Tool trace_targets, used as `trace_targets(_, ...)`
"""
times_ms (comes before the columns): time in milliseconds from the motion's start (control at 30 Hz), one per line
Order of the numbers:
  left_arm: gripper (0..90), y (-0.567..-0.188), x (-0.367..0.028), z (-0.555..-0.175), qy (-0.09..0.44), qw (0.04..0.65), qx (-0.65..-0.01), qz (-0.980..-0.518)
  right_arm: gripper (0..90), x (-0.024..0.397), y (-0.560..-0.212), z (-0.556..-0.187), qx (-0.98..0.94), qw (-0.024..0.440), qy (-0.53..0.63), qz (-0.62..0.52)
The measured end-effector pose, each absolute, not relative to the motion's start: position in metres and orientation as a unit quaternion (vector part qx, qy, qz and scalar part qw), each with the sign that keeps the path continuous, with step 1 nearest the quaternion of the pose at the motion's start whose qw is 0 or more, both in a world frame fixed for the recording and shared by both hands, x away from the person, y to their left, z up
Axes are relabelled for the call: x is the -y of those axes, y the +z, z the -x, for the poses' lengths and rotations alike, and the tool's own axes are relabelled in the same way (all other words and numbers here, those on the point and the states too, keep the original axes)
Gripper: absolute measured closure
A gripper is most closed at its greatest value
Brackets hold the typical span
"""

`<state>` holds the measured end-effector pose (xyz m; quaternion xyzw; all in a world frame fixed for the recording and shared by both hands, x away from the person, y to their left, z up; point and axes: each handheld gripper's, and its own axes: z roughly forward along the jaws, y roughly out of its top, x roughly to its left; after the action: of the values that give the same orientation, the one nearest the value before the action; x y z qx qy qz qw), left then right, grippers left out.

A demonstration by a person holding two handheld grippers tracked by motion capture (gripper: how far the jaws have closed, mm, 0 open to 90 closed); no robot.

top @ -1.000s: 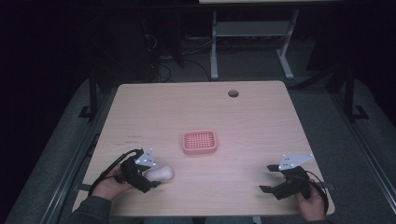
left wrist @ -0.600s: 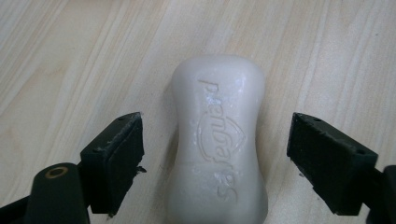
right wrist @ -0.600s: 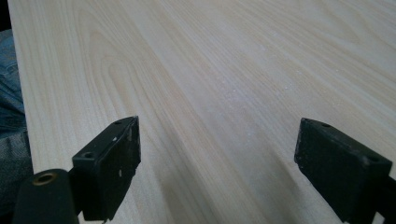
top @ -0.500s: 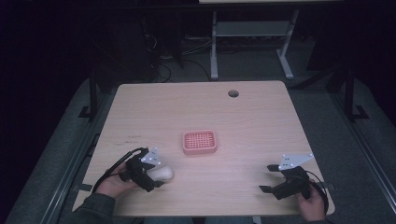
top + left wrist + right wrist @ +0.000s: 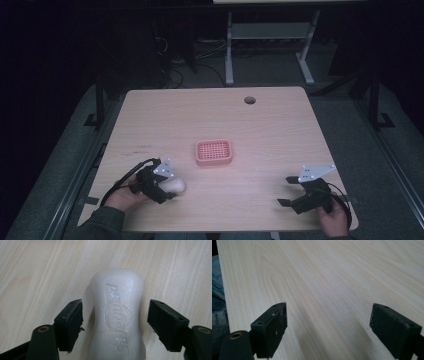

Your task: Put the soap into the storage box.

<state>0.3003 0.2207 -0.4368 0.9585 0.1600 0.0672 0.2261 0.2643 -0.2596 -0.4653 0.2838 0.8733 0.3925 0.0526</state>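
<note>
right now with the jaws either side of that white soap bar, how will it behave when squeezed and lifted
The soap bar looks rigid, so it probably won't flex. Its glossy, rounded sides may slip between the left gripper's open jaws. Lying flat on the table, it seems unlikely to roll.

High view: fixed overhead from the near side, facing forward and down, whole table (image 5: 280, 125) in frame. Left gripper view: very close, looking down on the soap bar (image 5: 117, 315), also visible near-left from above. Right gripper view: low and shallow across bare near-right tabletop.
</note>
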Motion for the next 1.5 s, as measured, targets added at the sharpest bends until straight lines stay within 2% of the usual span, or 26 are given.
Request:
trace_targets(167, 38.5, -0.4393, -0.2208, -0.3004, 0.065, 0.219, -0.16, -0.96, 14.2, 0.2591, -0.4652, -0.2645, -0.875, 0.054, 0.392, -0.28)
trace_targets(333, 46.9, -0.4411, -0.2207, -0.3009, 0.06, 0.217, -0.159, -0.961, 14.2, 0.2591, -0.4652, -0.2646, -0.875, 0.054, 0.392, -0.28)
trace_targets(1500, 49.1, -0.4358, -0.2215, -0.2993, 0.058, 0.215, -0.164, -0.961, 14.2, 0.2609, -0.4637, -0.2626, -0.87, 0.057, 0.399, -0.285)
